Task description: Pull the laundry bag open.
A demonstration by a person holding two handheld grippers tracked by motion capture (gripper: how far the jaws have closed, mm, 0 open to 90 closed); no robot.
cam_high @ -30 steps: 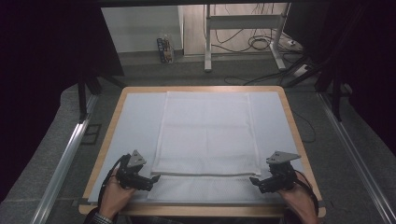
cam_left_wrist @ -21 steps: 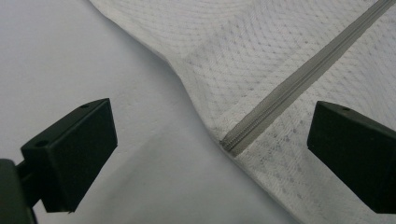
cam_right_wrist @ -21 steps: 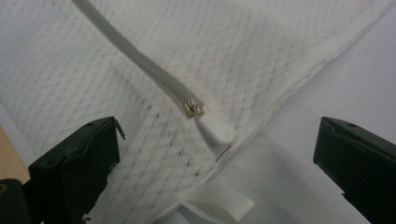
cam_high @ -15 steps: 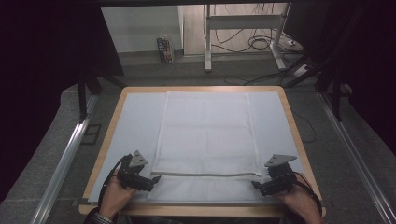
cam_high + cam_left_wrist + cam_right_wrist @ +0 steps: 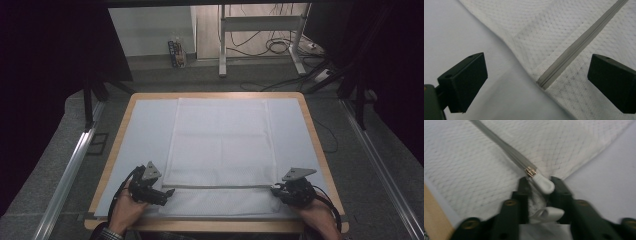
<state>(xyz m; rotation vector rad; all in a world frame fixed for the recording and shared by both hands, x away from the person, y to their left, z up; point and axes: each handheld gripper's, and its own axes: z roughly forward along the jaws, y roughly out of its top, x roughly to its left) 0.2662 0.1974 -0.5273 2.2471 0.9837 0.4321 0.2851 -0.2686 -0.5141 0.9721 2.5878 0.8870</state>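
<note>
White mesh: that's the bag (image 5: 220,150), a flat netting thing lying in the middle of the table (image 5: 320,150), on a pale blue-grey mat (image 5: 145,135)
Zip: grey zip (image 5: 220,186) runs straight across the bag near its front edge, pretty much from one gripper to the other
Left gripper: left gripper (image 5: 536,82) sits at the zip's left end, low on the mat, held by the left hand (image 5: 125,212)
Left jaws: spread wide apart, nothing between them; in the left gripper view the zip's end (image 5: 542,83) lies in the gap, touching neither jaw
Right gripper: right gripper (image 5: 537,192) is at the zip's right end, at the bag's corner, with the right hand (image 5: 315,217) behind it
Right jaws: closed down tight on the mesh and the white pull tab (image 5: 544,185) at the metal slider (image 5: 530,172)
Bag edge: front strip of mesh below the zip reaches almost to the table's wooden rim
Floor: cables (image 5: 280,47) and a metal stand (image 5: 260,35) way back behind the table
</note>
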